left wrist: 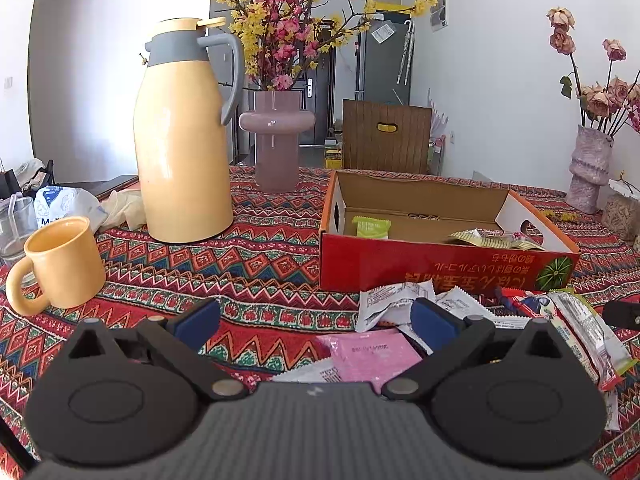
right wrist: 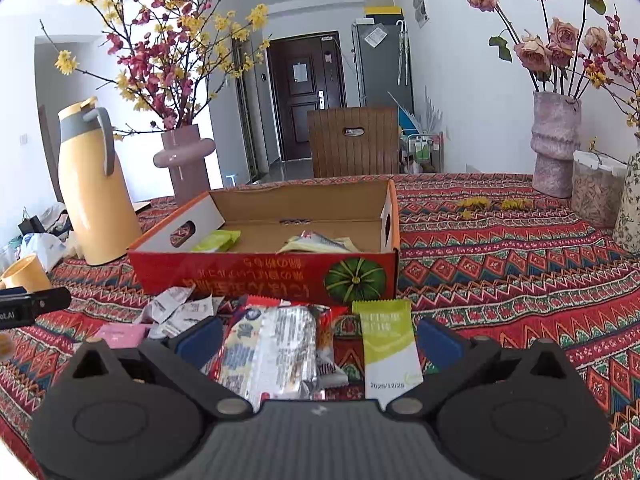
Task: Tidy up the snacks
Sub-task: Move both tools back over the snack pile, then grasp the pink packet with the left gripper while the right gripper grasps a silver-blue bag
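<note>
My left gripper (left wrist: pixel 316 322) stands wide and empty, low over the patterned tablecloth (left wrist: pixel 256 264). My right gripper (right wrist: pixel 320 338) is likewise spread wide and grips nothing; several packets lie between its blue pads, not clamped.

Location of goods: loose snacks lie on the cloth just in front of the red cardboard box (right wrist: pixel 264 276). The box is open and already holds a light-green packet (right wrist: pixel 218 240) at its left and a few crumpled wrappers (right wrist: pixel 316 244) at its right. Judged partly done.

Outside the box, right view: a green-and-white sachet (right wrist: pixel 390 350), a silver foil wrapper (right wrist: pixel 280 350) over a red-edged pack, white crinkled sachets (right wrist: pixel 180 310) and a pink packet (right wrist: pixel 120 334).

Handling, by judgement: all are light, thin and limp; the foil looks slick and will crumple. Best taken across a flat face or a sealed end seam, lifting one edge off the cloth first. The green sachet lies apart and flat, so it is the easiest pick.

Legible writing: "2026/12/25" on the green sachet. The box carries yellow characters, upside down, beside a pumpkin picture; I cannot read them. Pink packet print is too small.
</note>
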